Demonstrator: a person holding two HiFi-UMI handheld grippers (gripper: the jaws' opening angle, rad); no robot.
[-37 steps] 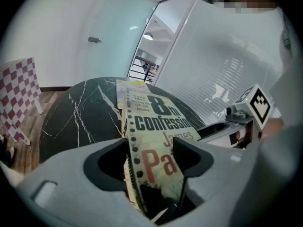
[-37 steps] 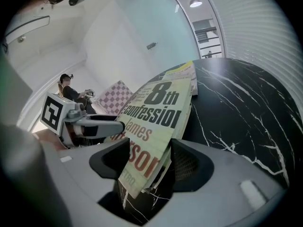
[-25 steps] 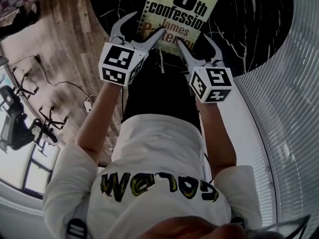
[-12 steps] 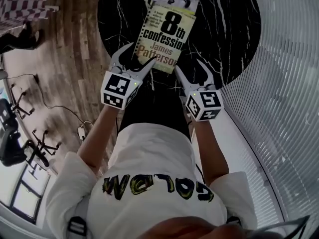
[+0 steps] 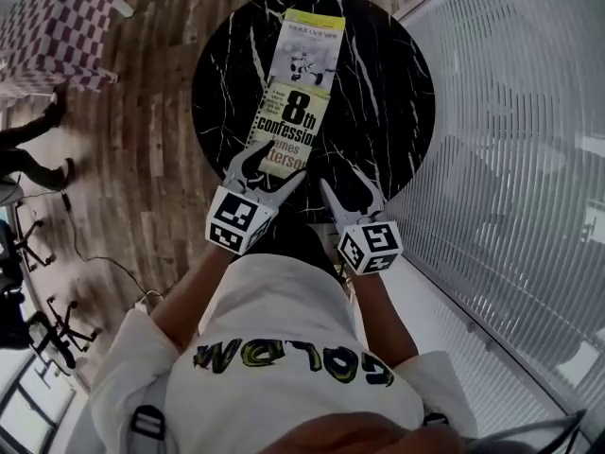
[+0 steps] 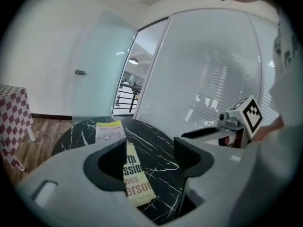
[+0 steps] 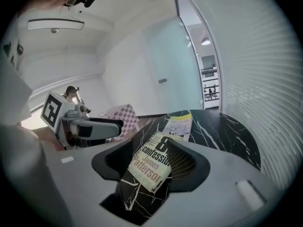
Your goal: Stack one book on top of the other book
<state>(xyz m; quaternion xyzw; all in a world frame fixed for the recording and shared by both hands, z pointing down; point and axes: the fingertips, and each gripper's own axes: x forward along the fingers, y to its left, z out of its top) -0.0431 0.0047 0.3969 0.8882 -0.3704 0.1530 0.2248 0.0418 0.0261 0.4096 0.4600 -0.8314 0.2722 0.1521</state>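
On the round black marble table two paperbacks lie flat, end to end. The "8th confession" book is the nearer one, and a yellow-topped book lies beyond it. I cannot tell whether their ends overlap. My left gripper hovers open over the near end of the "8th confession" book, with nothing between its jaws. My right gripper is open beside it, above the table's near edge. Its jaws have just been closing, and nothing is gripped. Through them I see the near book lying below on the table.
A glass wall with blinds curves along the right. Wooden floor surrounds the table. A checkered piece of furniture stands at the upper left, with a person's legs beside it. Office chairs are at the lower left.
Both grippers have lifted up and back from the near book. The whole table and the yellow-topped book have come into view. The right jaws stand narrower.
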